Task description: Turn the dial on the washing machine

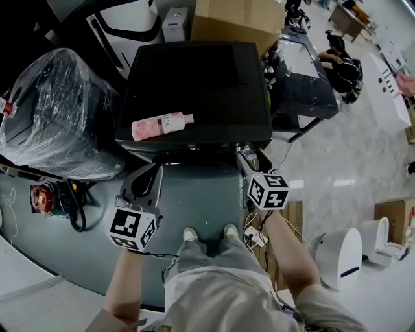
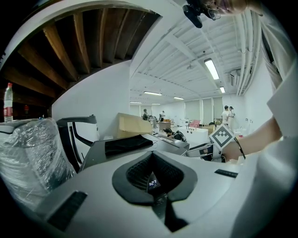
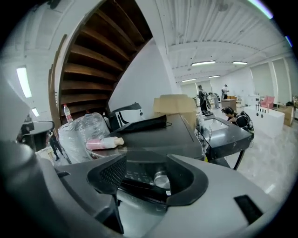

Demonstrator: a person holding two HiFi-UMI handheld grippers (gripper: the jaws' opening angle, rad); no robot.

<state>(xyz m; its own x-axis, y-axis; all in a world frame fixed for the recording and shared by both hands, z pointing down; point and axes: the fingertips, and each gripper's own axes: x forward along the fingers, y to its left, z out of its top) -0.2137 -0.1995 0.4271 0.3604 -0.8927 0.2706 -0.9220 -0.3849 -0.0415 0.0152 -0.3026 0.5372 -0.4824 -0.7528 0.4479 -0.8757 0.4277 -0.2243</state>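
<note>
Grey workshop flooring runs under a black washing machine (image 1: 194, 84), which stands directly in front of the person. A pink bottle (image 1: 162, 124) lies on the machine's lid, a cardboard box (image 1: 237, 19) sits behind the machine, and a plastic-wrapped bundle (image 1: 55, 110) stands to its left.

The step in hand looks like the approach. The right gripper (image 1: 243, 155) is at the machine's front right corner, aimed at the control panel. In the right gripper view the silver dial (image 3: 161, 179) on that panel is framed between the jaws, closer to the right-hand pad (image 3: 191, 183). The jaws stand wide apart and the pads do not appear to press on the dial, so it does not look grasped yet.

The next move probably calls for easing forward until both pads flank the dial, centring it, closing on it, and then rolling the wrist.

The left gripper (image 1: 150, 174) hangs before the machine's front left corner. Its jaws are drawn together at the tips, and it neither holds nor touches anything.
</note>
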